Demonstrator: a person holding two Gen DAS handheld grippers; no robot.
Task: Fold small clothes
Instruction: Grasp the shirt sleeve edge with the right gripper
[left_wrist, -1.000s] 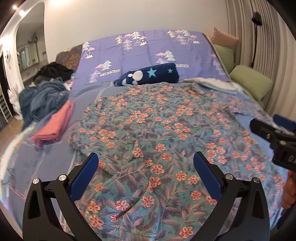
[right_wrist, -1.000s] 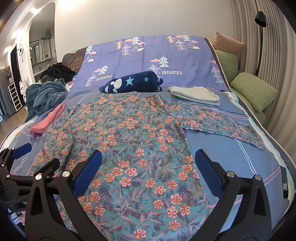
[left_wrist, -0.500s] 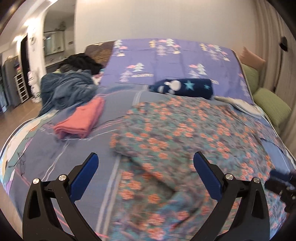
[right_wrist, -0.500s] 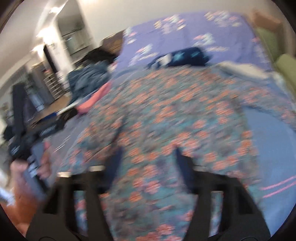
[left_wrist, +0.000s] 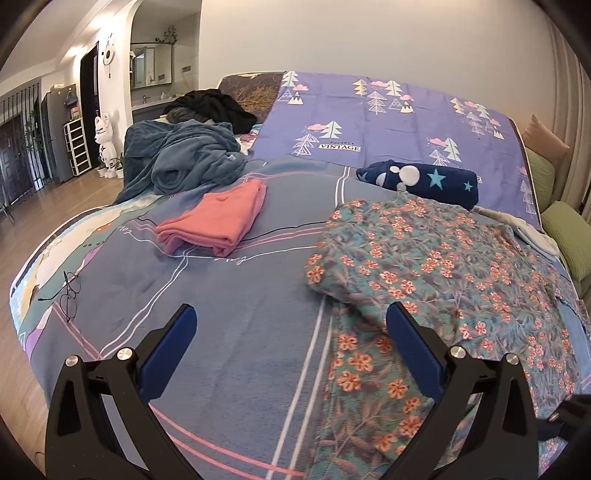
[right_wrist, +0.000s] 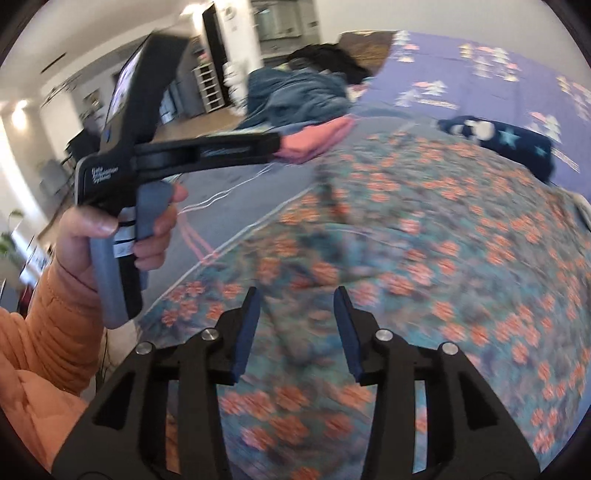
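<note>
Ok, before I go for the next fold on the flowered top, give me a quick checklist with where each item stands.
1. Left gripper open and empty: ok, its fingers are wide apart over bare bedsheet.
2. Right gripper empty: ok, there is a gap between its fingers and nothing in it.
3. Flowered top has one side folded over: ok, a doubled edge shows at its left side.
4. Top lying smooth: cannot tell, the right wrist view is blurred.
5. Pink folded garment apart from the top: ok, bare sheet lies between them.
6. Eyeglasses out of the way: ok, they lie near the bed's left edge.
</note>
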